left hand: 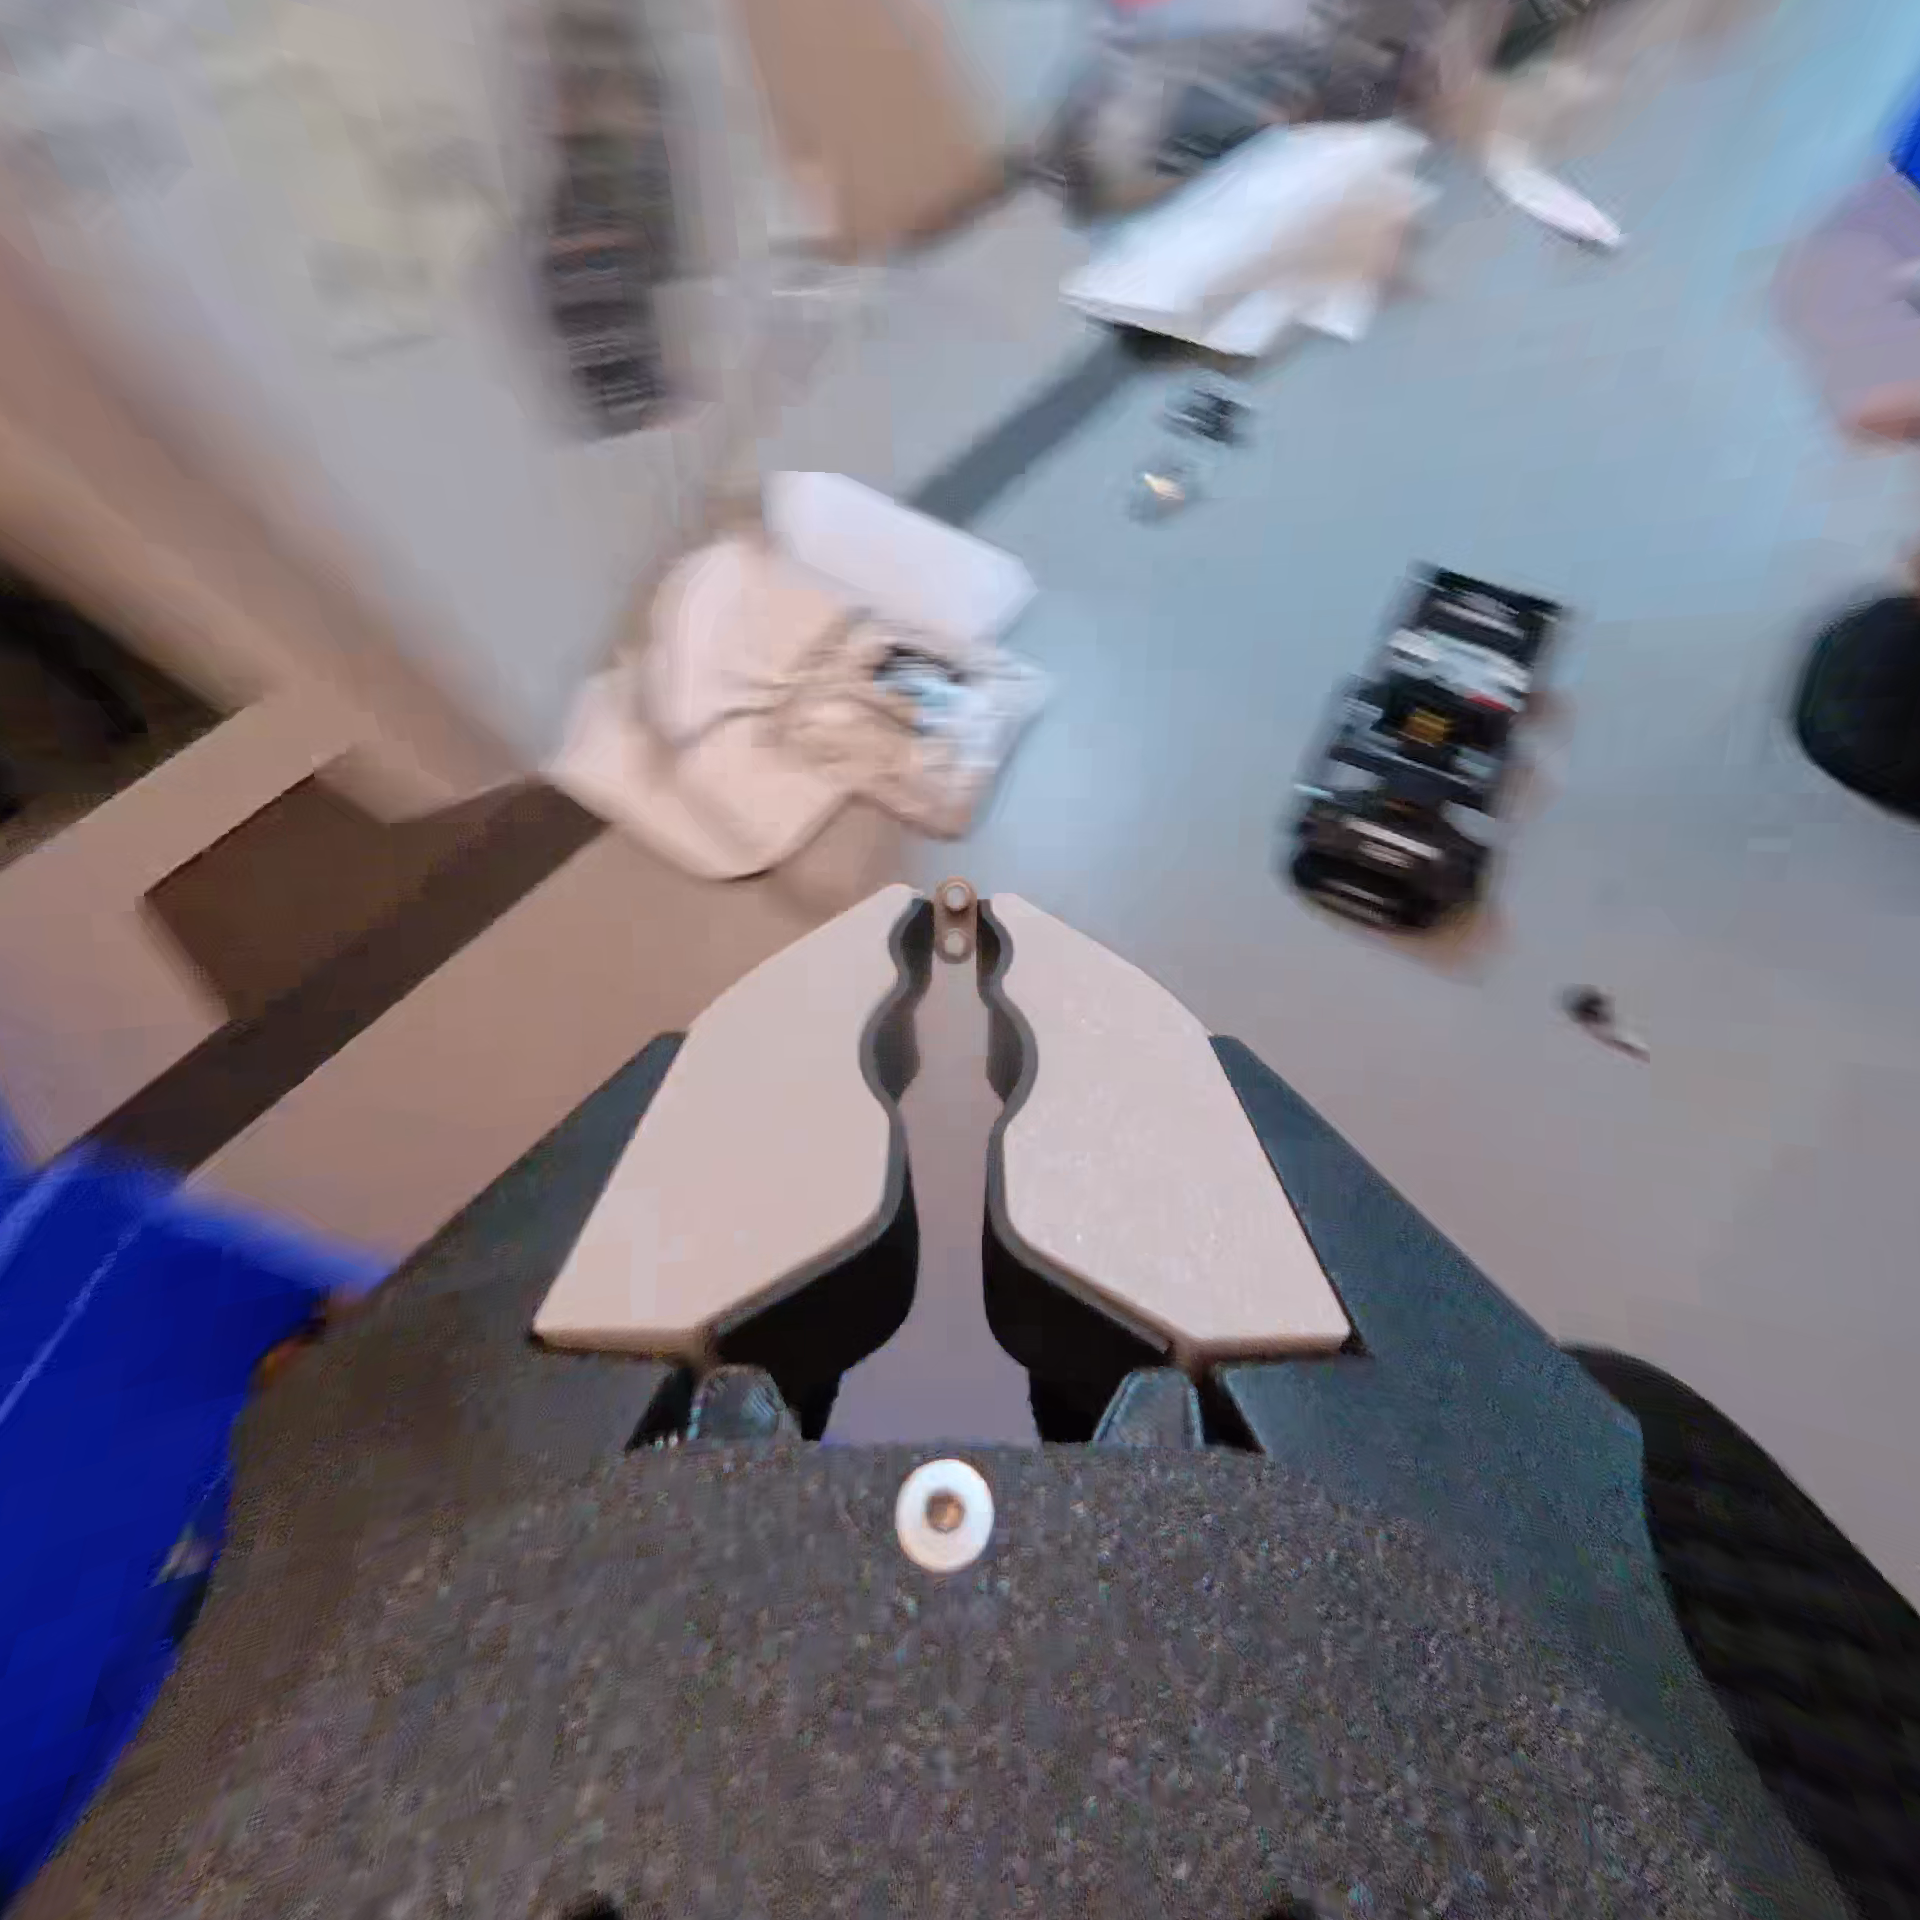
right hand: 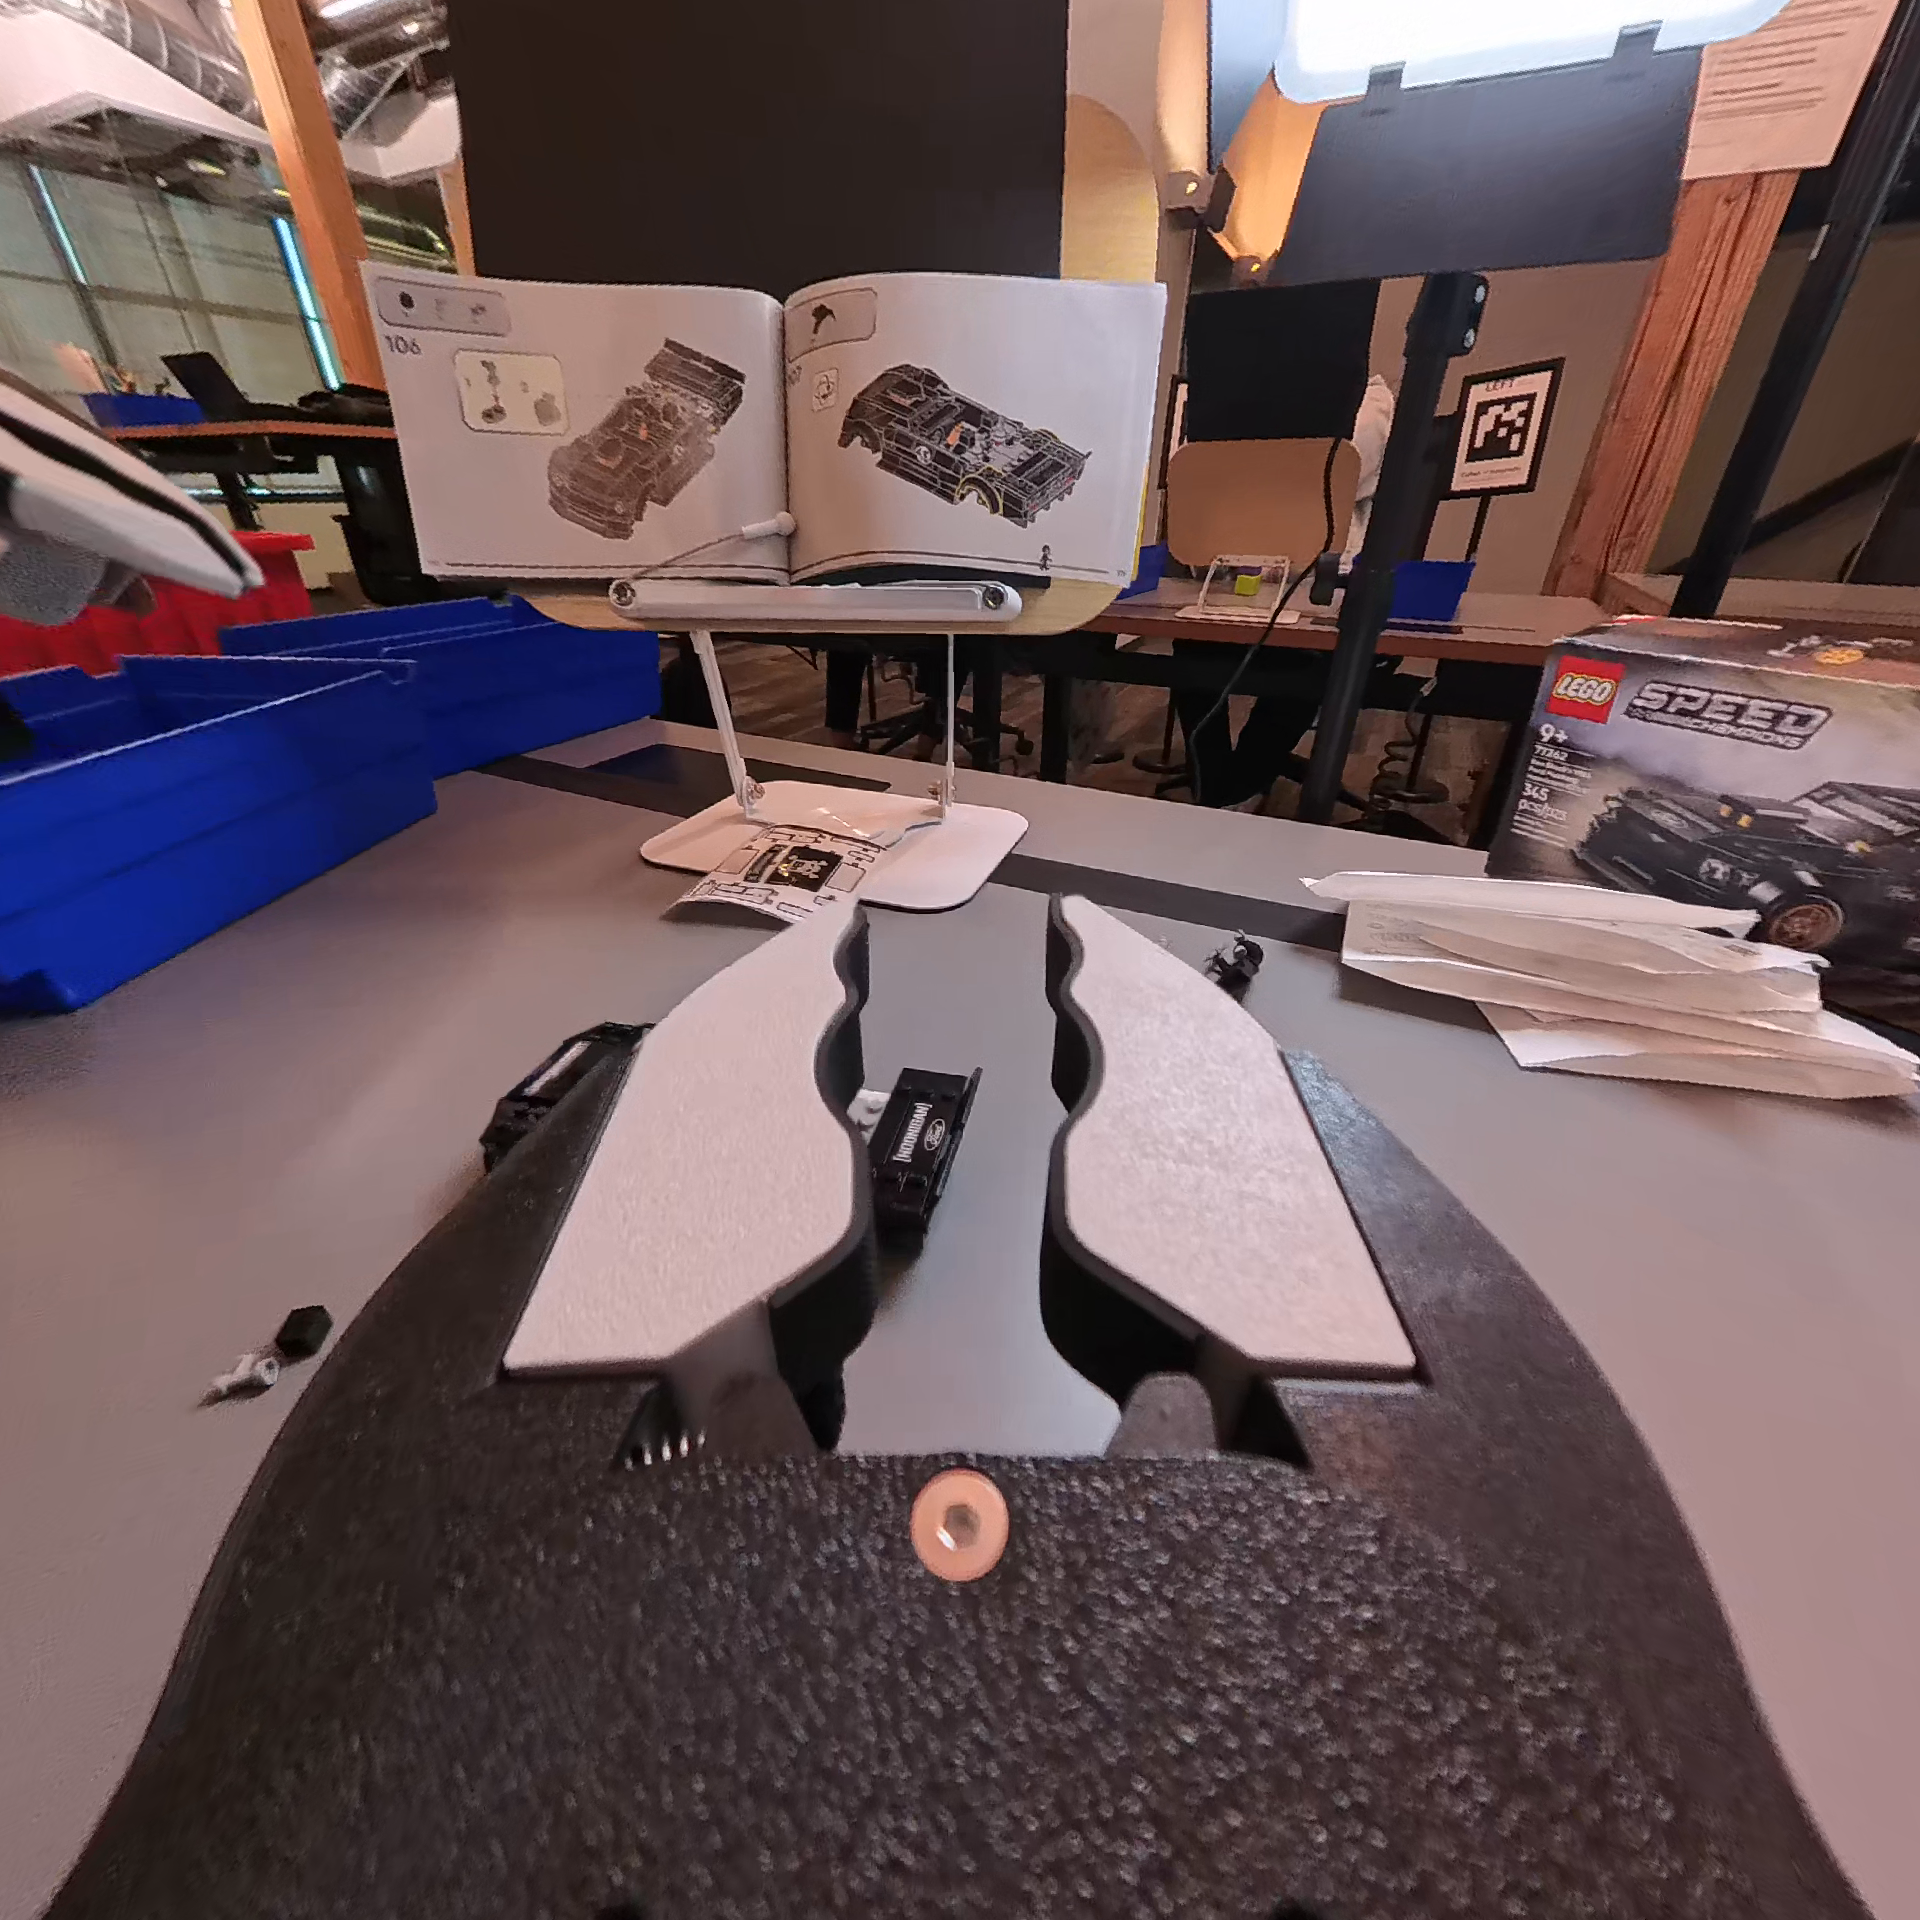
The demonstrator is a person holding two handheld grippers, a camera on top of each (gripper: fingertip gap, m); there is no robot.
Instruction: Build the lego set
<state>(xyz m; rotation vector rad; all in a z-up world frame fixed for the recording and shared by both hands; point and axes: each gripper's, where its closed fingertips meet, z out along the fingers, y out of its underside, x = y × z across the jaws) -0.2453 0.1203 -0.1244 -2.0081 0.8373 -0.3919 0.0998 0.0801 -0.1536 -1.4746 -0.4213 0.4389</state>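
Note:
In the left wrist view my left gripper (left hand: pixel 954 906) is shut on a small brown lego piece (left hand: pixel 954 923) with two round holes. The piece stays sharp between the fingertips while the background is blurred. The black lego car (left hand: pixel 1423 748) lies on the grey table (left hand: pixel 1299 1039) ahead and to the right. In the right wrist view my right gripper (right hand: pixel 956 914) is open and low over the table. The black car (right hand: pixel 923 1138) shows between and below its fingers and is partly hidden under the left finger (right hand: pixel 727 1122). No pad presses on it.
An open instruction book (right hand: pixel 779 426) sits on a white stand (right hand: pixel 935 847), with a sticker sheet (right hand: pixel 769 878) at its base. Blue bins (right hand: pixel 208 790) stand at the left. The set's box (right hand: pixel 1714 779) and white paper bags (right hand: pixel 1610 987) lie at the right. Small loose pieces (right hand: pixel 301 1330) (right hand: pixel 1236 961) lie on the table. Tip to tip, the grippers are about 35 cm apart. The black lego car (left hand: pixel 1423 748) is about 15 cm from my right fingertips and 30 cm from my left.

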